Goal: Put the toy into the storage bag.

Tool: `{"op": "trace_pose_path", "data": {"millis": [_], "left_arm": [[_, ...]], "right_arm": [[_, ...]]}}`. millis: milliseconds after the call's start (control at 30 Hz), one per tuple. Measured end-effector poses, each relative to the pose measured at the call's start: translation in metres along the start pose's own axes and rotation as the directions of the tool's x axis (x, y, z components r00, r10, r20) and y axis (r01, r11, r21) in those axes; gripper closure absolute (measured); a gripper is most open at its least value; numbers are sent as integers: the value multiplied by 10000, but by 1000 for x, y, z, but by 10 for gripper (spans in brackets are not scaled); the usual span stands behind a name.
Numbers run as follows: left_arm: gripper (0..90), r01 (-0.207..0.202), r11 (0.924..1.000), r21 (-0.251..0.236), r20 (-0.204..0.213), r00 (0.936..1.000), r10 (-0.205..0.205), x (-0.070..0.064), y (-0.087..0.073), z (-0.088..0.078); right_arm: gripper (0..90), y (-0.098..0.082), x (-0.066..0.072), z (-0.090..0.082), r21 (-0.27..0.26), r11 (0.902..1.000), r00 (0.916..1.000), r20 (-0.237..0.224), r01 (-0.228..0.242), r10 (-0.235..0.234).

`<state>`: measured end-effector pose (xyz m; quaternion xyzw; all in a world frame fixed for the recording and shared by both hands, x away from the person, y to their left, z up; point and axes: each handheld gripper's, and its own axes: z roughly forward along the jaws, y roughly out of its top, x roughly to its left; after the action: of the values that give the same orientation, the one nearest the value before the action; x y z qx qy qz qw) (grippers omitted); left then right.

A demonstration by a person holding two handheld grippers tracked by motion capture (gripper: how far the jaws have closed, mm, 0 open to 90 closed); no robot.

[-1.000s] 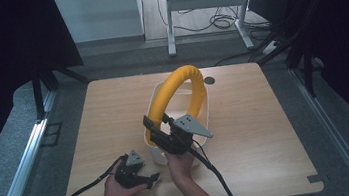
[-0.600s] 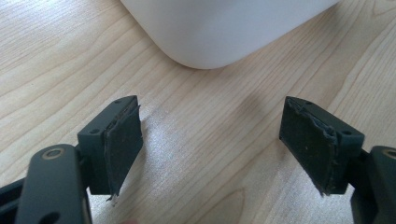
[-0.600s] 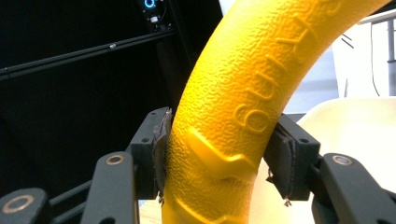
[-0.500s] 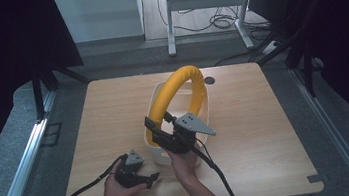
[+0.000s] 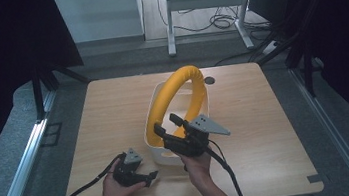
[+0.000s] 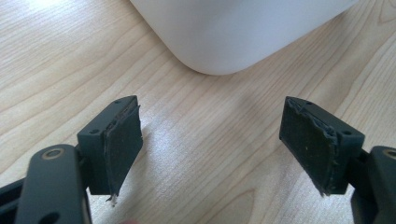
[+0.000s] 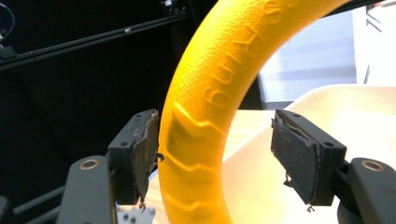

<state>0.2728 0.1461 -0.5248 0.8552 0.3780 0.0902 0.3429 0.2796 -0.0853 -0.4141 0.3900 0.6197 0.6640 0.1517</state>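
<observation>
since the earlier frame our right tongs point(image 7: 212, 154) have drawn back slightly, spread around the yellow ring point(image 5: 175, 103) in the white bin point(image 5: 161, 152). beside that bin, our left tongs point(image 6: 219, 144) hang spread over the surface point(image 5: 265, 117), grasping nothing.

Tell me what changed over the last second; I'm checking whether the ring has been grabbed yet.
Little changed. The right gripper edged slightly toward the person, its jaws open around the yellow foam ring, one pad close against the ring, not clamped. The ring stands as before in the white plastic tub, and the left gripper rests open on the light wooden table.
</observation>
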Motion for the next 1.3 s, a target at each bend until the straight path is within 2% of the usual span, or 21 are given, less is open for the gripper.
{"op": "trace_pose_path", "data": {"millis": [167, 300, 400, 433, 467, 533, 600, 700, 833, 900, 967, 1167, 1300], "left_arm": [[212, -32, 10000, -19, -107, 9999, 32, 2, 1, -1], [212, -107, 9999, 48, -110, 9999, 108, 1, 0, -2], [212, -95, 10000, 18, -111, 9999, 95, 0, 0, -2], [212, -110, 9999, 14, -110, 9999, 110, 0, 0, -2], [212, -138, 9999, 27, -98, 9999, 138, 0, 0, -3], [212, -171, 9999, 27, -99, 9998, 171, 0, -1, -3], [211, -188, 9998, 95, -143, 9997, 190, -1, -1, -3], [210, -179, 9998, 94, -162, 9997, 180, -1, -2, -2], [211, -200, 9998, 68, -215, 9996, 201, -1, -2, -2], [211, -226, 9997, 96, -220, 9995, 228, -1, -2, -2], [211, -219, 9997, 96, -203, 9995, 221, -1, -2, -1], [210, -269, 9996, 89, -210, 9994, 270, -1, -2, -3], [211, -277, 9996, 87, -189, 9994, 278, -1, -2, -2]], "right_arm": [[326, 2, -8, -14, 275, 9994, 9997, -120, 220, -217], [331, 3, -18, -31, 321, 9975, 9980, 74, 631, -634], [334, 3, -26, -39, 355, 9965, 9970, 149, 759, -765], [335, 3, -30, -43, 378, 9961, 9964, 263, 800, -810], [339, 2, -39, -53, 334, 9954, 9951, 386, 901, -914], [340, 2, -45, -58, 346, 9955, 9946, 506, 887, -904], [354, 1, -60, -72, 323, 9953, 9929, 731, 912, -934], [364, -1, -75, -85, 314, 9952, 9914, 904, 926, -950], [379, -7, -97, -100, 336, 9976, 9931, 984, 603, -633], [383, -9, -100, -103, 332, 9976, 9929, 1009, 601, -632], [390, -14, -111, -110, 509, 9971, 9906, 1216, 573, -631], [407, -21, -122, -116, 718, 9951, 9865, 1441, 676, -774], [413, -25, -129, -118, 892, 9947, 9854, 1579, 504, -641]]}}
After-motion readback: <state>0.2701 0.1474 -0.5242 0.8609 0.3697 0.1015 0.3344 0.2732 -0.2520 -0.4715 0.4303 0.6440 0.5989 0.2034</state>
